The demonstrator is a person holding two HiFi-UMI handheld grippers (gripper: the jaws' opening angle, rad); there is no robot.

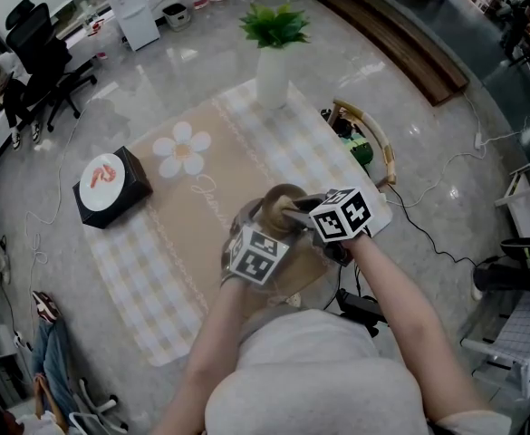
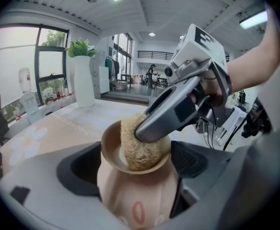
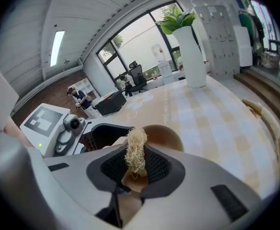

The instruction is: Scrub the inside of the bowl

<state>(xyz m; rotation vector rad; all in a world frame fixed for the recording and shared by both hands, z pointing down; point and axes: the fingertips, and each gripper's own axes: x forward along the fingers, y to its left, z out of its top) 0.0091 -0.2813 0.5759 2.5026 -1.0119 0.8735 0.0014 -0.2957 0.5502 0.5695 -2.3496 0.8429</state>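
Observation:
A tan bowl (image 2: 130, 195) with a darker brown rim is held off the table, with my left gripper (image 2: 135, 176) shut on its body. A pale loofah sponge (image 2: 135, 150) sits inside the bowl, touching the inner wall. My right gripper (image 3: 135, 169) is shut on that loofah (image 3: 136, 150) and reaches down into the bowl (image 3: 166, 133) from the right. In the head view both grippers meet at the bowl (image 1: 278, 199) over the near edge of the mat: the left gripper (image 1: 246, 229) below it, the right gripper (image 1: 299, 210) beside it. The bowl's bottom is hidden by the sponge.
A checked mat (image 1: 156, 261) with a daisy print covers the table. A white vase with a green plant (image 1: 272, 71) stands at its far edge. A black box with a white lid (image 1: 110, 186) lies to the left. A wooden-rimmed rack (image 1: 373, 143) and cables are at the right.

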